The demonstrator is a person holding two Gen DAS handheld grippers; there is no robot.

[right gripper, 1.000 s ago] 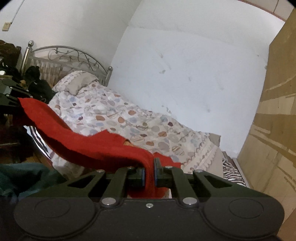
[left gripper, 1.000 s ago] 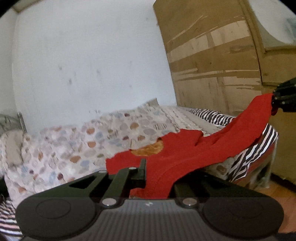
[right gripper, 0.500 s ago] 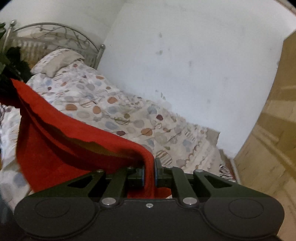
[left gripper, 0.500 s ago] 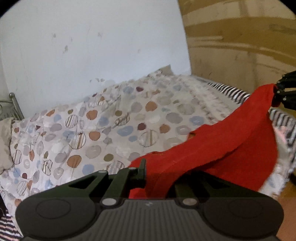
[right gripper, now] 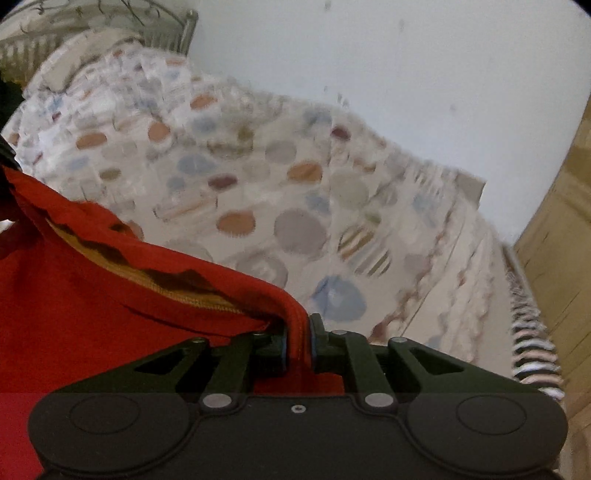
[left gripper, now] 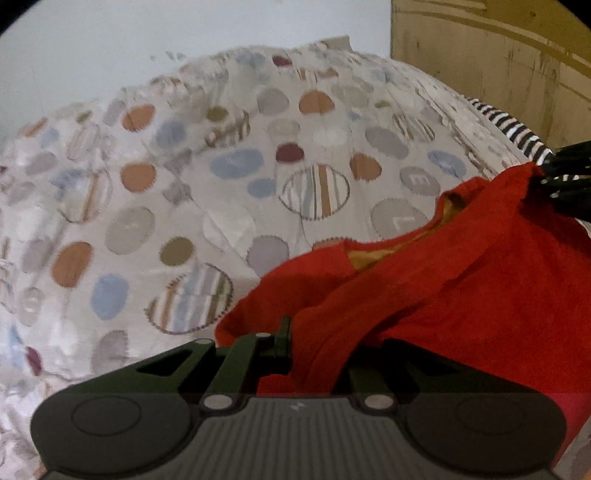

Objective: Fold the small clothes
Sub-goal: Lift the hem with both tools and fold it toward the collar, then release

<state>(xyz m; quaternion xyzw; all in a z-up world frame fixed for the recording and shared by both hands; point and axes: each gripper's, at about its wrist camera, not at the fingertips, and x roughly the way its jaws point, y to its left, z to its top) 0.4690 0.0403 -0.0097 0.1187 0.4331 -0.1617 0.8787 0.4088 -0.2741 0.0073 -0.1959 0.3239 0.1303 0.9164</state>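
Left wrist view, red garment [left gripper: 461, 280] stretched taut, mustard inner collar

Both tongs [left gripper: 314, 347] [right gripper: 297, 339] clamped (angled down)

Red garment [left gripper: 480, 280]: soft matt knit cloth, ribbed hem, mustard-orange lining showing at the opening. Bedspread [left gripper: 229, 192]: matt cotton-like cloth, printed dots and stripes, lightly creased. Striped sheet [right gripper: 532, 343], right edge: black-white woven cloth. Left gripper [left gripper: 314, 343] and right gripper [right gripper: 297, 343]: matt black plastic, ribbed top on the left one, shiny metal pins. Wardrobe [left gripper: 498, 66], upper right: worn wood panel, scuffed finish. Headboard [right gripper: 110, 14], upper left: curled metal. Wall [right gripper: 406, 74]: matt paint, chipped spots.
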